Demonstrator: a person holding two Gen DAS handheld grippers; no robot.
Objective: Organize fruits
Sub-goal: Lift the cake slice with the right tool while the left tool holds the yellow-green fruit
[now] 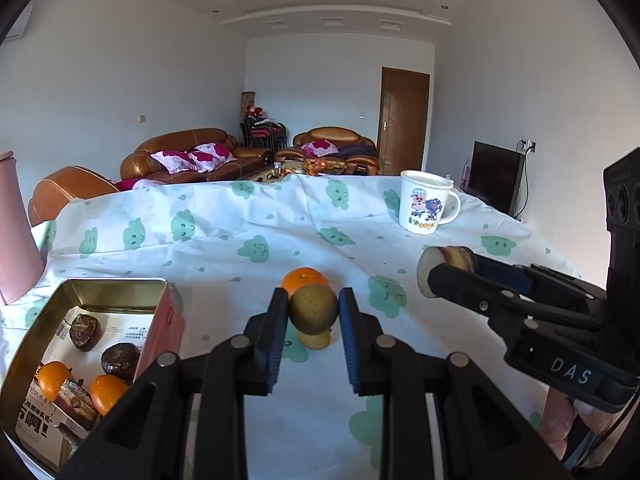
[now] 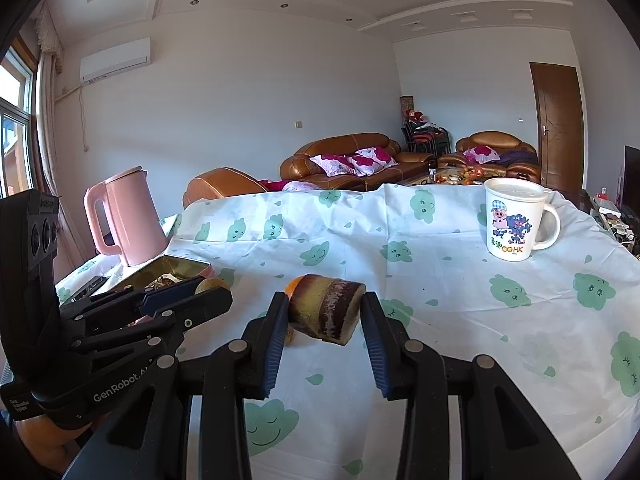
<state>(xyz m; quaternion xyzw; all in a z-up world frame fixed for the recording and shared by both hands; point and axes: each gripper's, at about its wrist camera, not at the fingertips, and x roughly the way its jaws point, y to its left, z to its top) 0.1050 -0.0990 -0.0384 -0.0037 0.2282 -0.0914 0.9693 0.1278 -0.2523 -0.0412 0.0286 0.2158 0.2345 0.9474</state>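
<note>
Where the table stands, a white tablecloth (image 1: 248,264) with green clouds covers it; brown sofas (image 1: 188,152) line the far wall, and a cartoon mug (image 1: 426,202) and pink kettle (image 2: 126,216) sit on the cloth. Left gripper (image 1: 313,308): jaws narrowed onto a greenish-brown fruit (image 1: 314,310), lifted above an orange (image 1: 304,278), near the open tin (image 1: 116,292). Right gripper (image 2: 325,312): jaws clamp a brownish cylindrical piece (image 2: 326,310), possibly sugarcane.

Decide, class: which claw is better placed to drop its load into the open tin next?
Left. The left claw, holding the brown round fruit, sits right beside the tin. The right claw, gripping the cut stalk piece, is farther from it.
</note>
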